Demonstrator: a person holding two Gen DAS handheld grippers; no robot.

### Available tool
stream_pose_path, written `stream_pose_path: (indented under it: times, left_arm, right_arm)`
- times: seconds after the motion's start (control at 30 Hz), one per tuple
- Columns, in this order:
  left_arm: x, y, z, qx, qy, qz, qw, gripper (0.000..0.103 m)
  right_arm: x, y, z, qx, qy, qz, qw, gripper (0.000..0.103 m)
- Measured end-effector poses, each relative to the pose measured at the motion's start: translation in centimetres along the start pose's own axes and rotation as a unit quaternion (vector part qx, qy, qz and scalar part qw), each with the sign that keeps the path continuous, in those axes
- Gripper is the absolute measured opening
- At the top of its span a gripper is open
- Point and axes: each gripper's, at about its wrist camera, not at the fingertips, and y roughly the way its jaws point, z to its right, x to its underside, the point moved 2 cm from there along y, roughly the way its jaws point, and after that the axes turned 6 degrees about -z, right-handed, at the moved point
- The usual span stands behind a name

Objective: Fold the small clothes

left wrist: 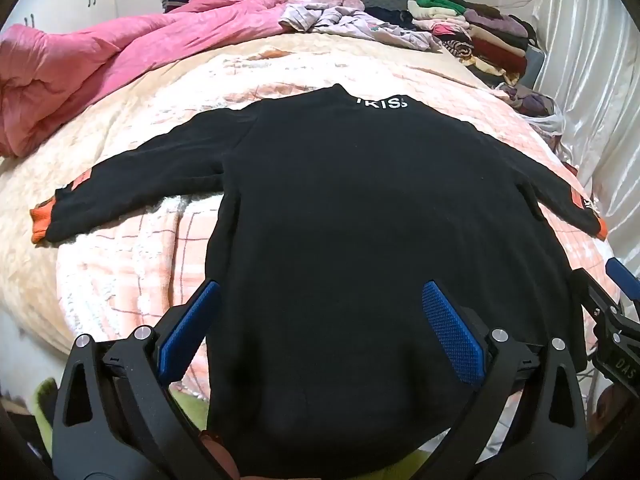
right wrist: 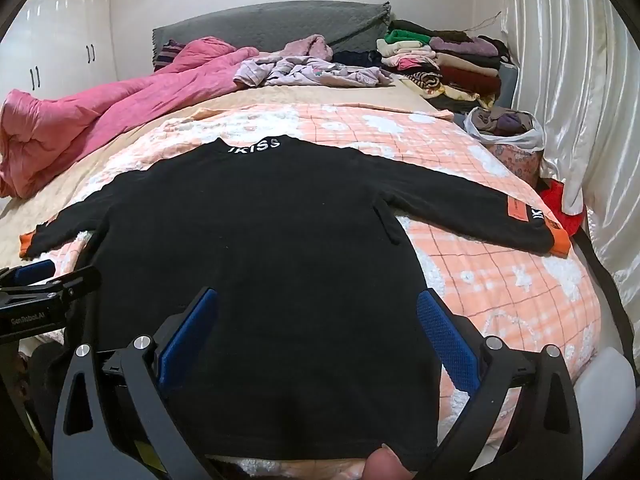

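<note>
Both views are evenly and fairly brightly lit by soft indoor light, with only faint shadows, and the satin curtain [right wrist: 560, 80] on the right catches streaks of glare. The fisheye lenses bow the bed outward and leave black corners, while the black sweater [left wrist: 360, 220] reads as a nearly detail-free dark mass, and focus softens toward the rims
</note>
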Motion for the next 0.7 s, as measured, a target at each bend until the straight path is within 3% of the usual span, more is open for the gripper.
stream_pose_path:
  times: [0.7]
  left_arm:
    - [-0.1, -0.4, -0.2, -0.003, -0.001, 0.008, 1.0000, 0.095]
  right_arm:
    - [0.3, 0.8, -1.0, 0.002, -0.007, -0.004, 1.000, 0.099]
